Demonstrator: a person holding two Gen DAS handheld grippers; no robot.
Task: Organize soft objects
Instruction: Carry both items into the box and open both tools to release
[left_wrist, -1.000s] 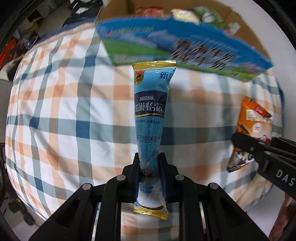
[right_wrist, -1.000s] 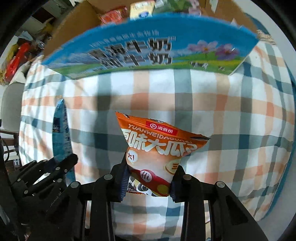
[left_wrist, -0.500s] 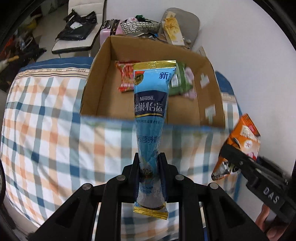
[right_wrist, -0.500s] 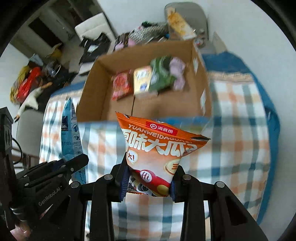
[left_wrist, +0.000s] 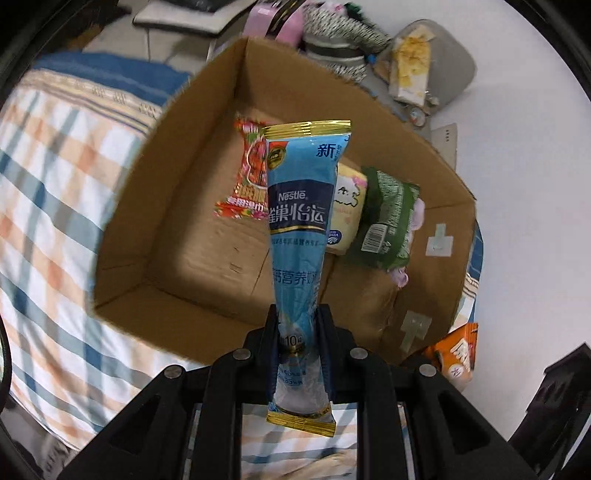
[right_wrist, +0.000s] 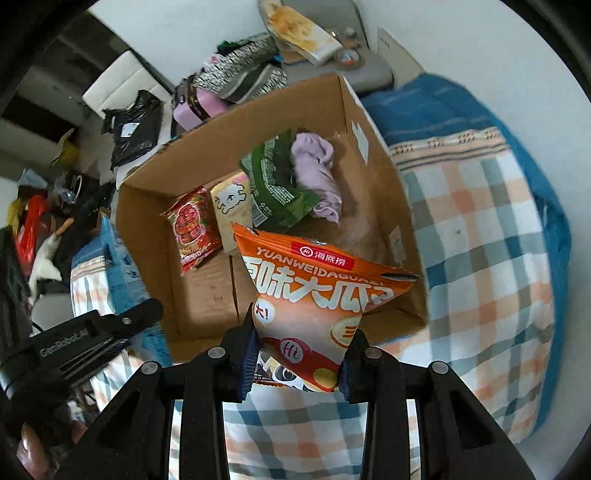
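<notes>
Your left gripper (left_wrist: 298, 339) is clamped on the lower part of a blue sachet (left_wrist: 301, 236) marked "Nestlé", gold-edged at both ends, with Chinese lettering and a "10" near the jaws. It stands upright above the near wall of the cardboard box (left_wrist: 177, 206).

Your right gripper (right_wrist: 299, 363) pinches the bottom of an orange snack bag (right_wrist: 314, 295) printed "YUANWEIDAGUAZI" with a red "Hi" roundel; it hangs over the box's near edge.

Inside the box, on its floor toward the far wall: a red packet (right_wrist: 192, 225), a pale yellow packet (right_wrist: 231, 205) with a cartoon face, a green packet (right_wrist: 275, 181) bearing a barcode, and a lilac cloth (right_wrist: 317, 173).

The box sits on a plaid bedcover (right_wrist: 480, 258). Both grippers point down into it.
</notes>
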